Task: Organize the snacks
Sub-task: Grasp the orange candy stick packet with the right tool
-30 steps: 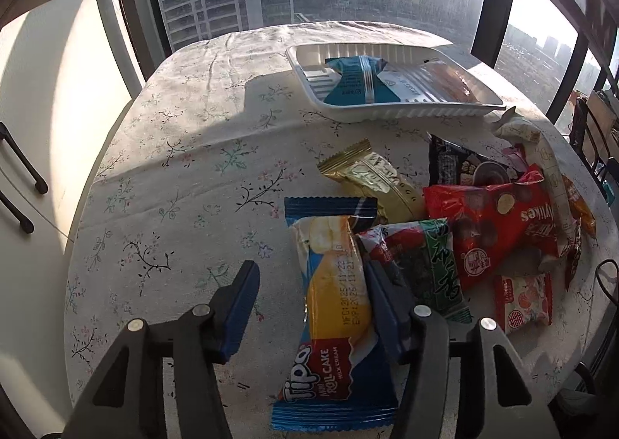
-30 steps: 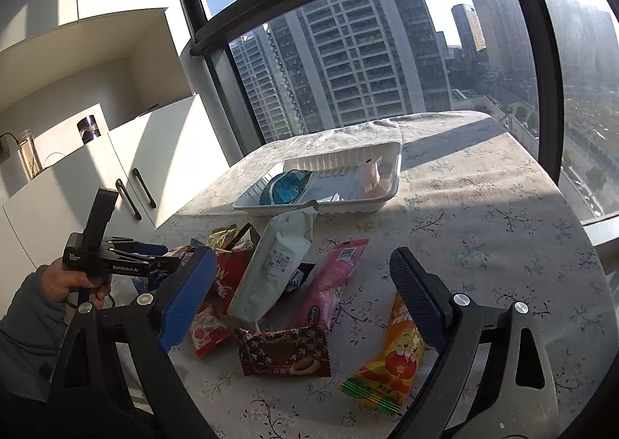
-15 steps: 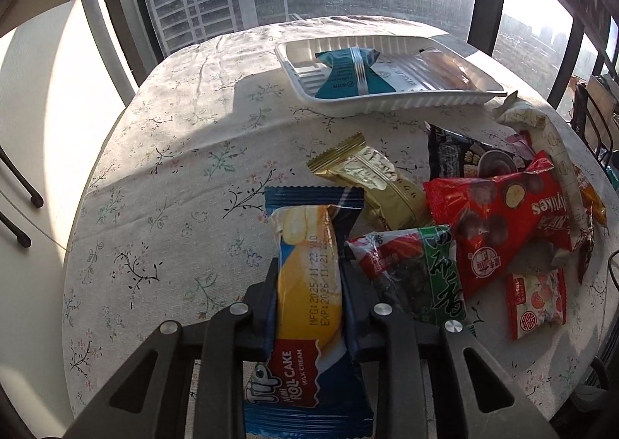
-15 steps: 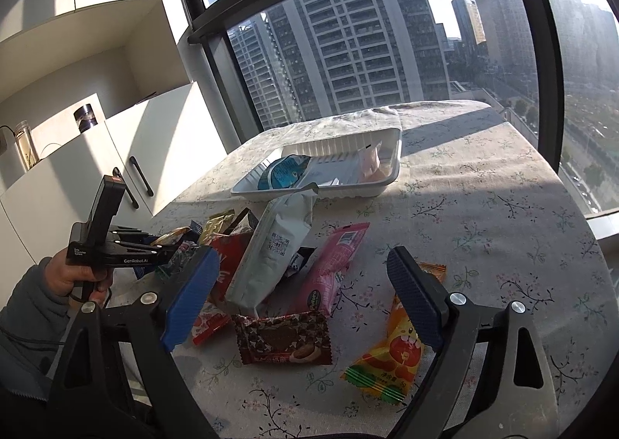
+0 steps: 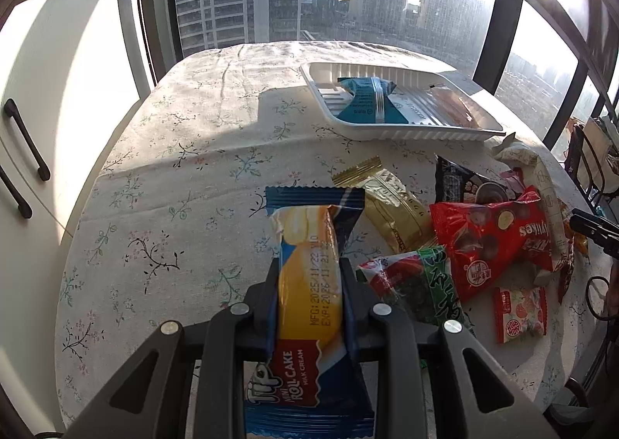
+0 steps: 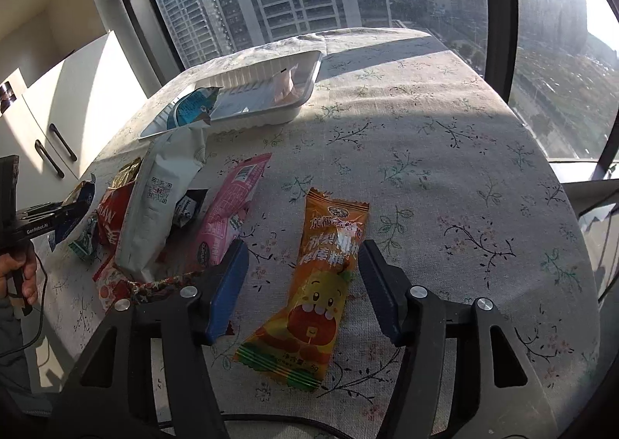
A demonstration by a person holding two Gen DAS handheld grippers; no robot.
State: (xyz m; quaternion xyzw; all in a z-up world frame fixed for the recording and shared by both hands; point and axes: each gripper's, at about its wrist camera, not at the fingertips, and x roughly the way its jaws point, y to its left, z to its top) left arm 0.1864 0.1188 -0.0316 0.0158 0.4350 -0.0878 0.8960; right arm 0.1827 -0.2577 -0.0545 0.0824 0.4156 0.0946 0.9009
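Observation:
My left gripper point(image 5: 309, 274) is shut on a blue and yellow roll cake packet point(image 5: 309, 241), whose far end sticks out past the pads toward the table's middle. In the right wrist view, my right gripper point(image 6: 303, 251) hangs low over an orange candy packet point(image 6: 321, 284). Its jaws are closing with the packet between them, and a gap shows on each side of it. A white tray point(image 5: 425, 134) at the far side of the table holds a blue packet point(image 5: 363, 102). The same tray point(image 6: 247, 118) appears in the right wrist view.
A pile of snacks lies between the grippers: a gold packet point(image 5: 387, 207), a red bag point(image 5: 491, 241), a green packet point(image 5: 429, 284), a white bag point(image 6: 162, 199) and a pink packet point(image 6: 232, 214). White cabinets point(image 5: 58, 110) stand left of the table, and windows are behind it.
The left jaws closed on the roll cake packet and now hold it. The right gripper tipped down and sank over the orange candy packet, and its jaws narrowed around it.

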